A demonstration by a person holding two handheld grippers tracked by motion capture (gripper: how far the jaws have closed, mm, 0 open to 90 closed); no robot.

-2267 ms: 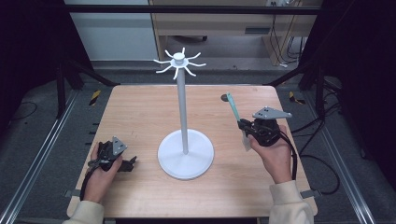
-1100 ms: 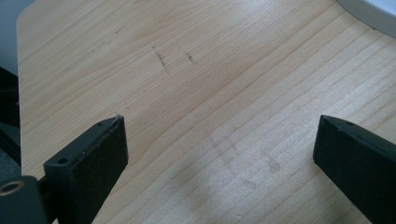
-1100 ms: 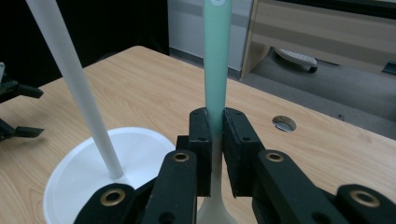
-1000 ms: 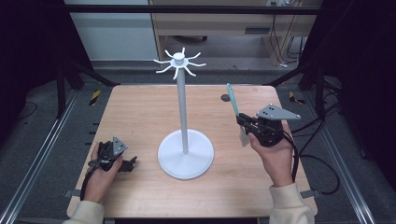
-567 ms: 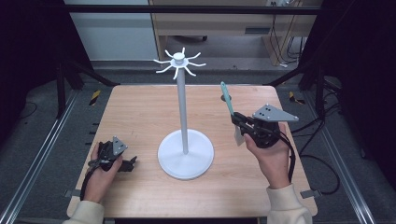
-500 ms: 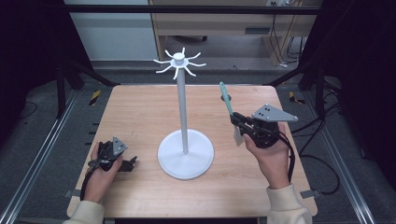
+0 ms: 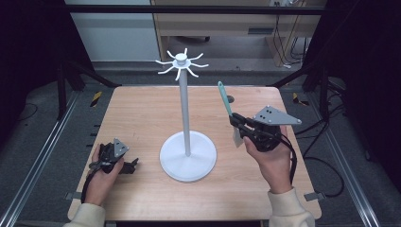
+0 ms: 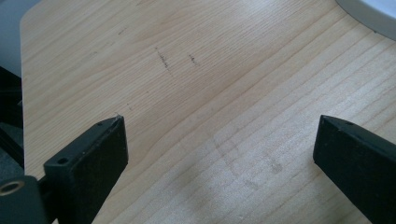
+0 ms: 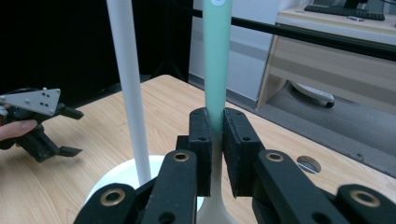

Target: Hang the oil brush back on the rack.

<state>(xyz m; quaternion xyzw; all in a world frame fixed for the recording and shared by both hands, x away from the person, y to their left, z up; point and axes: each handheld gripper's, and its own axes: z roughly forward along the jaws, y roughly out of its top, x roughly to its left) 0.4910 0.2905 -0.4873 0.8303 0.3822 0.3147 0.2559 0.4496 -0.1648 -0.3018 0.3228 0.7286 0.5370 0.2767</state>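
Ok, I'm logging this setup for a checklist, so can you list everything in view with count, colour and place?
Hook stand: one, white, round base at table centre, pole topped by a ring of hooks.
Spatula: one, mint-green handle with pale blade, held upright right of the stand.
Table: one, light wood.
Desk: one, beige, beyond the table.
Left gripper: one, black, resting on the table's near-left part, fingers apart.
Right gripper: one, black, fingers shut on the spatula.
Hands: two, one on each gripper.
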